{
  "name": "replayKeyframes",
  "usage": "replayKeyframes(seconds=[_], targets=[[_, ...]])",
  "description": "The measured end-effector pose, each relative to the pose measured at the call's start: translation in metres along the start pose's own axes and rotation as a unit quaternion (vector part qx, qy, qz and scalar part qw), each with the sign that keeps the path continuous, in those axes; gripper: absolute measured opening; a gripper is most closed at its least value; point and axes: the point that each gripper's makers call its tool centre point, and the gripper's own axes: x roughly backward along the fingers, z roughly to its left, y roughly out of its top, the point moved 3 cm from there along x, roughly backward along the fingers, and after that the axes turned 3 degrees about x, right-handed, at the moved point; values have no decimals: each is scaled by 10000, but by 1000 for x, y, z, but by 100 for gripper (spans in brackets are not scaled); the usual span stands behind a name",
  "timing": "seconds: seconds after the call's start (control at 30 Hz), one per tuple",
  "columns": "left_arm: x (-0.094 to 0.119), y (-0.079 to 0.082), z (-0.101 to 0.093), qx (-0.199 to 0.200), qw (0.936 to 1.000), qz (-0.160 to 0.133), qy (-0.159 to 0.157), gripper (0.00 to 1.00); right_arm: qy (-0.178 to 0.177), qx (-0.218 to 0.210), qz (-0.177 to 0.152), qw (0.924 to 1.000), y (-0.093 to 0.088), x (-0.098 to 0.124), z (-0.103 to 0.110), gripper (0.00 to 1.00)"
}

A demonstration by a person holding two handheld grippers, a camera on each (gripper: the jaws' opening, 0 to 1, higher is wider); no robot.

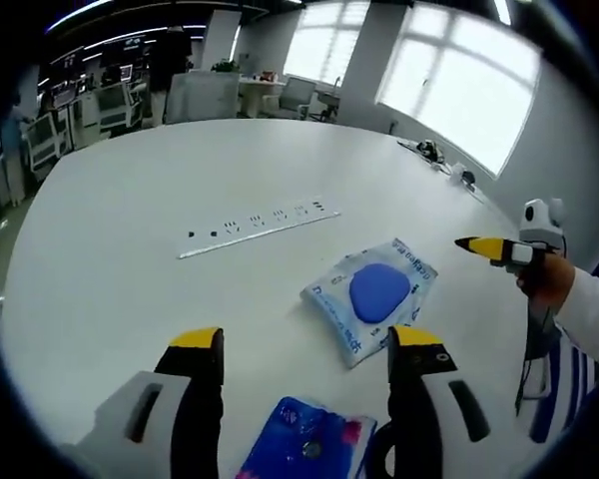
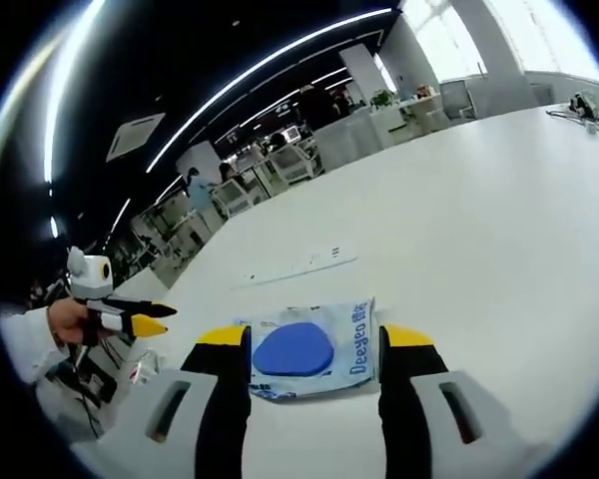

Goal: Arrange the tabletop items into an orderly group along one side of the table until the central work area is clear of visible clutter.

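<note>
- Landmark for everything here is the white power strip (image 1: 260, 226) lying flat on the big white table (image 1: 120, 249), roughly mid-table.
- In the left gripper view, a clear packet with a blue oval pad inside (image 1: 374, 296) lies flat on the table, on the near side of the strip and off toward its right end, clearly apart from it.
- A second pouch, dark blue with a pink bit (image 1: 307, 444), sits nearer still, further from the strip than the packet, right down between the left gripper's jaws.
- Left gripper (image 1: 307, 351): jaws spread wide, nothing gripped. The dark blue pouch sits in the gap, but I can't tell if either jaw touches it.
- The right gripper shows up in the left gripper view too, held in a hand (image 1: 547, 282) out past the strip's right end, above the table edge.
- In the right gripper view, the right gripper (image 2: 314, 342) is also wide open and holding nothing. The blue-pad packet sits between its yellow-tipped jaws, strip just beyond it.
- Small dark clutter (image 1: 431, 153) sits far past the strip near the window-side table edge, too small to tell what it is.
</note>
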Motion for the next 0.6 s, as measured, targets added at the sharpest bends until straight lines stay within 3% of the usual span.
replayKeyframes(seconds=[0.6], targets=[[59, -8, 23, 169, 9988, -294, 361, 71, 393, 564, 109, 9976, 1, 0, 45, 53]])
